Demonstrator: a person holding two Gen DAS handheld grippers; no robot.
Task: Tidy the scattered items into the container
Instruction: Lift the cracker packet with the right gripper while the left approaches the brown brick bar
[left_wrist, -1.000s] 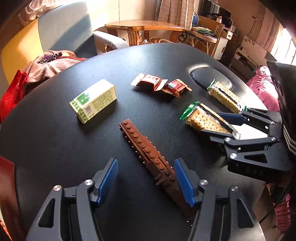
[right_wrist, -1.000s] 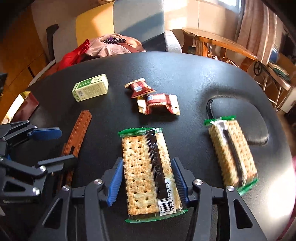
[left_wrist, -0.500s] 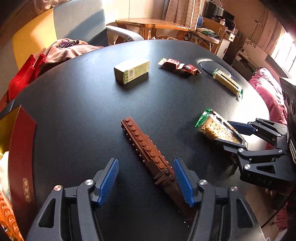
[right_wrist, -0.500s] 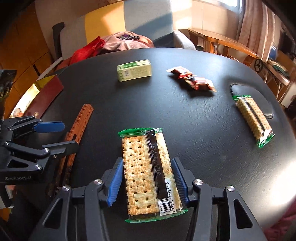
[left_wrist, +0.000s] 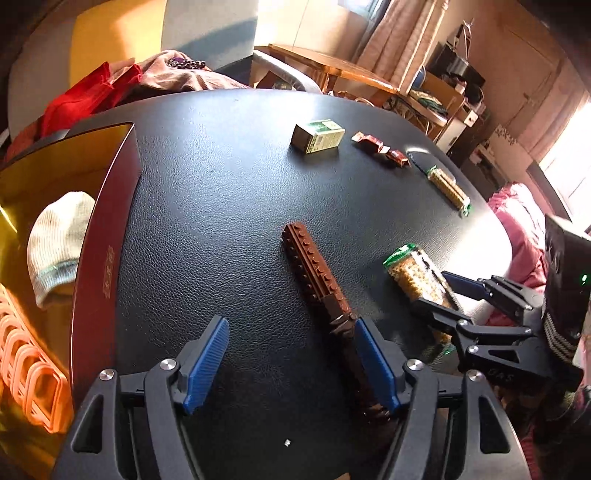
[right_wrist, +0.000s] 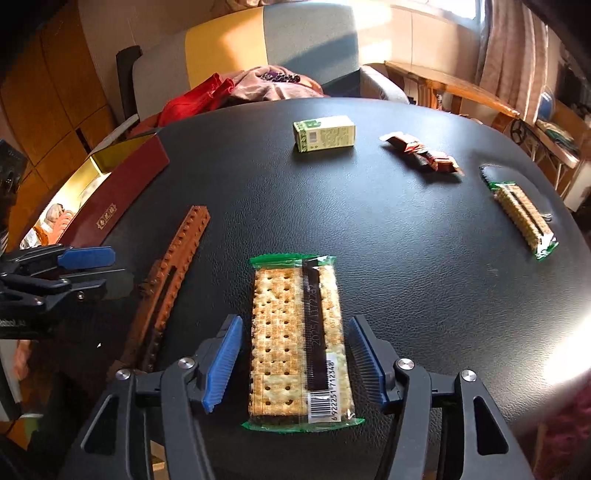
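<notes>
A long brown studded brick strip (left_wrist: 314, 269) lies on the black table (left_wrist: 229, 192), its near end against the right pad of my left gripper (left_wrist: 291, 354). Those jaws are opening, and the left pad stands well clear of the strip. A cracker pack (right_wrist: 295, 332) with green ends lies between the pads of my right gripper (right_wrist: 295, 358). Its jaws are opening too, with a small gap on each side of the pack. The dark red box (left_wrist: 107, 221) with a gold inside sits at the table's left, just left of the left gripper (right_wrist: 114, 267).
Far across the table lie a green-and-yellow carton (left_wrist: 317, 136), red candy wrappers (left_wrist: 380, 147) and a second cracker pack (left_wrist: 448, 188). The box holds a white knit piece (left_wrist: 55, 240) and an orange plastic piece (left_wrist: 29, 369). A chair with clothes (right_wrist: 258, 81) stands behind.
Both grippers have travelled left across the table with the strip and the cracker pack; the red box has come into view. Both jaws are wider, and the right pads have come off the pack.
</notes>
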